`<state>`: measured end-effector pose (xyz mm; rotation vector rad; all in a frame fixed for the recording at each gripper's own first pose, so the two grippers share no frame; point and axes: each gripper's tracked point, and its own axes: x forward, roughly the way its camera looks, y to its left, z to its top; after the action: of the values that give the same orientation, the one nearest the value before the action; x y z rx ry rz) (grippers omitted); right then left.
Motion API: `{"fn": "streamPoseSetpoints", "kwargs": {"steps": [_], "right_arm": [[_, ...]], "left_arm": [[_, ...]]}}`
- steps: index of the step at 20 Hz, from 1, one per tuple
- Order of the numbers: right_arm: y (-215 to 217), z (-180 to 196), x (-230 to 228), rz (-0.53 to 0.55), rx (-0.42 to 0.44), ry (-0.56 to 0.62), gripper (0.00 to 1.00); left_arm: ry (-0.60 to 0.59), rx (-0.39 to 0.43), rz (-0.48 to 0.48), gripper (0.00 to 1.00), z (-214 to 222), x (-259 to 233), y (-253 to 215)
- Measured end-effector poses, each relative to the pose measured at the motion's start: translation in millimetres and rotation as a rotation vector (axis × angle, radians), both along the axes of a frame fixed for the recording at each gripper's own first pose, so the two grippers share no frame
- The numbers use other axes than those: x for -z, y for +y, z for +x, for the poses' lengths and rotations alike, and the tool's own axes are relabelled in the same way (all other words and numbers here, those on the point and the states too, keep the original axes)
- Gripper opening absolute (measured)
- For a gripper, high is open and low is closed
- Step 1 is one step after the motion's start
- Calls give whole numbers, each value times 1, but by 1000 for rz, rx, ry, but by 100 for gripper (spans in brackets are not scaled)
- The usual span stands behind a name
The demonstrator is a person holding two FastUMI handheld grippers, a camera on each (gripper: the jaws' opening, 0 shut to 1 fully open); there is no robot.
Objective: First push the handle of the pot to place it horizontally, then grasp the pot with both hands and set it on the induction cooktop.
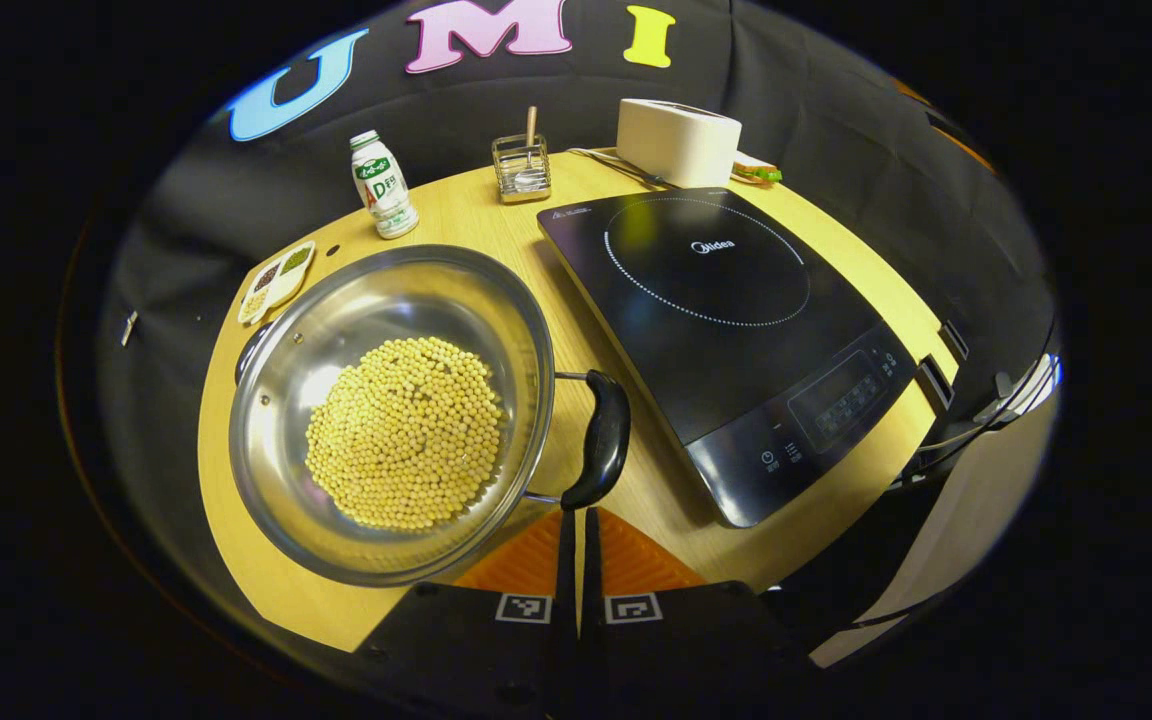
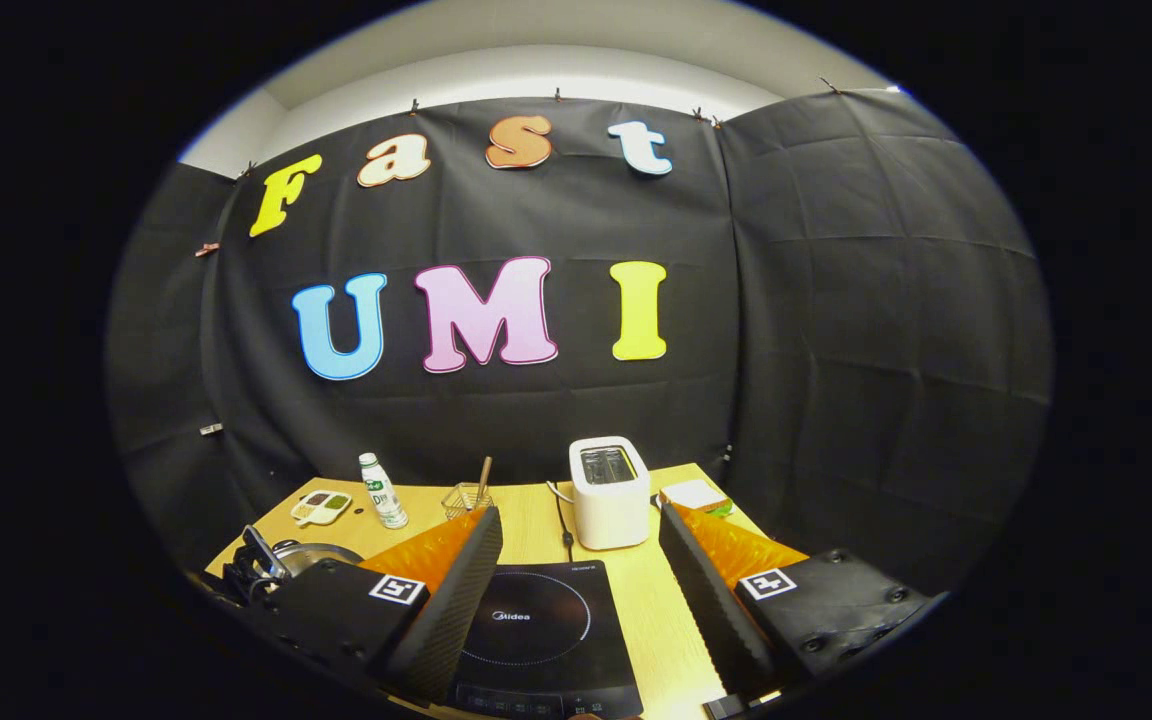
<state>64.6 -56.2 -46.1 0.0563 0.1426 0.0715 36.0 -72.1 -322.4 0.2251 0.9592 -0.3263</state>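
In the left gripper view a steel pot [image 1: 276,400] holding yellow soybeans [image 1: 404,430] sits on the wooden table, left of the black induction cooktop [image 1: 726,330]. Its black side handle [image 1: 601,440] points toward the cooktop; a second handle [image 1: 248,350] peeks out at the far rim. My left gripper [image 1: 576,512] is shut with nothing between its fingers, tips right at the near end of the black handle. My right gripper [image 2: 578,513] hangs open and high above the cooktop [image 2: 536,620]. The pot's rim [image 2: 311,553] shows at lower left.
At the table's back stand a white toaster [image 1: 678,140], a wire holder [image 1: 522,167], a small bottle [image 1: 382,185] and a divided dish [image 1: 278,280]. A sandwich [image 2: 694,494] lies right of the toaster. The table edge runs close behind the pot.
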Motion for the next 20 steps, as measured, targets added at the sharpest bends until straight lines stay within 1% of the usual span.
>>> {"fn": "streamPoseSetpoints", "kwargs": {"steps": [3,7,14,20], "right_arm": [[-2,0,1,-2,2,3,98],[-6,1,3,-2,9,7,98],[-9,7,6,-7,7,19,98],[-17,12,8,-14,11,26,98]], "left_arm": [[5,9,0,5,3,4,-3],[10,-2,-31,5,8,5,-12],[-9,-22,-64,5,37,1,-24],[-33,-32,-66,5,65,-1,-31]]}}
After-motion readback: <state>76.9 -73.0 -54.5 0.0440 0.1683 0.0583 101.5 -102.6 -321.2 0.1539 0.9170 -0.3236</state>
